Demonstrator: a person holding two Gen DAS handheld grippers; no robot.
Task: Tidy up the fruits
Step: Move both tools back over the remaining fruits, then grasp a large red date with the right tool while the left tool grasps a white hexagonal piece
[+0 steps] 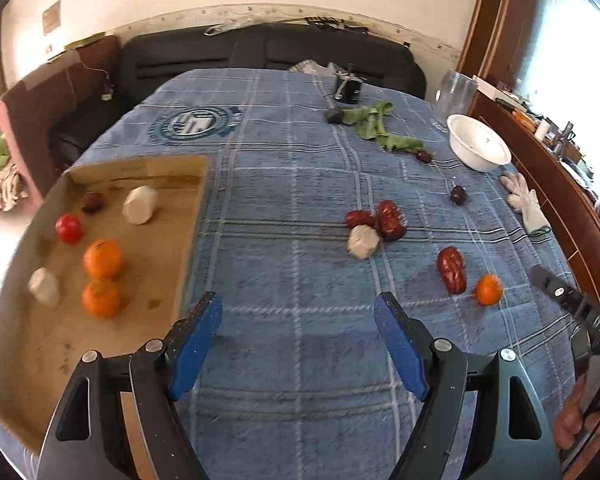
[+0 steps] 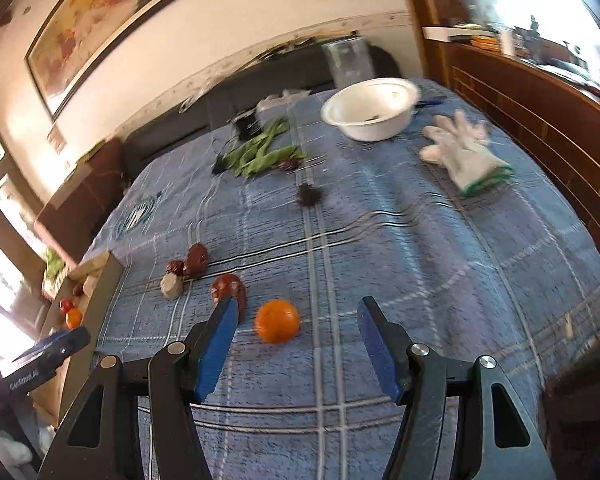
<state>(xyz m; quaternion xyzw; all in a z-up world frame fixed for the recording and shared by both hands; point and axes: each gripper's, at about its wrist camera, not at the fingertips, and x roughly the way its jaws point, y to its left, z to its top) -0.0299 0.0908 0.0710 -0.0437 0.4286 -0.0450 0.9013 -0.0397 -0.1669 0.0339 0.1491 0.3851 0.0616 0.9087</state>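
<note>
A cardboard tray (image 1: pixel 168 240) at the table's left holds two oranges (image 1: pixel 102 258), a red fruit (image 1: pixel 69 228), a dark date and two white lumps (image 1: pixel 139 205). On the blue cloth lie red dates (image 1: pixel 390 220), a white lump (image 1: pixel 363 241), another date (image 1: pixel 452 270) and an orange (image 1: pixel 488 289). My left gripper (image 1: pixel 298 310) is open and empty over the cloth beside the tray. My right gripper (image 2: pixel 296 314) is open, with the orange (image 2: pixel 278 321) lying just ahead between its fingers, the date (image 2: pixel 230 288) by the left finger.
A white bowl (image 2: pixel 370 110) and a white glove (image 2: pixel 462 152) sit at the far right, with green leaves (image 2: pixel 260 152), dark small fruits (image 2: pixel 308 196) and a clear container (image 2: pixel 348 60) behind. A wooden rail (image 2: pixel 540 120) borders the table's right side.
</note>
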